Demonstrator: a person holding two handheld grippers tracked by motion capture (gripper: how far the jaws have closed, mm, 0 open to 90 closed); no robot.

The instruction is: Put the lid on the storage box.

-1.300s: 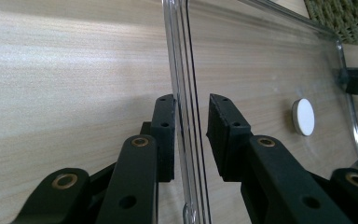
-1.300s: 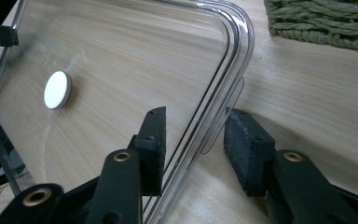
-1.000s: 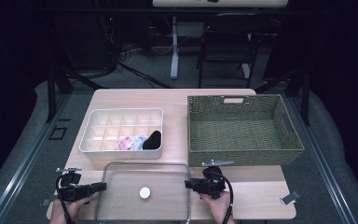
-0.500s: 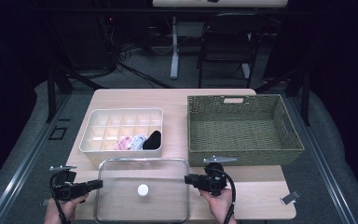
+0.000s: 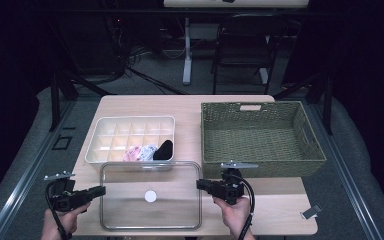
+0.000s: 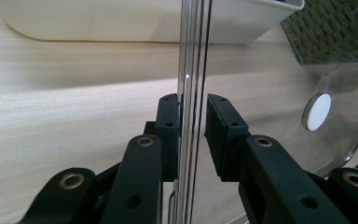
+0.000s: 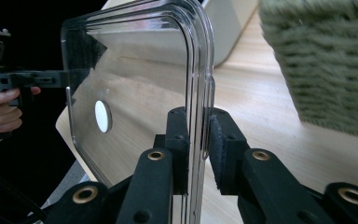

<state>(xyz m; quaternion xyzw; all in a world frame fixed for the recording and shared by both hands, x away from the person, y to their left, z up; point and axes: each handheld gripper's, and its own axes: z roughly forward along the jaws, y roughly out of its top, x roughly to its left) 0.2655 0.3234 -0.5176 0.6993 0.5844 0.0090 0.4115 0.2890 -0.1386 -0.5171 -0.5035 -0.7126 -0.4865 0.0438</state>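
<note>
Clear plastic, one lid (image 5: 150,195) with a white round disc (image 5: 150,196) at its middle hangs level between the two claws, over the near part of the wooden table (image 5: 145,106). One left gripper (image 5: 99,190) pinches its left edge, jaws closed on the rim; one right gripper (image 5: 200,184) clamps the right edge the same way. Just beyond the left claw sits one white divided tray (image 5: 111,135) holding a black item (image 5: 164,149) and a pale patterned one (image 5: 141,152). Beyond the right claw stands one green woven basket (image 5: 261,134), near the lid's far right corner.
</note>
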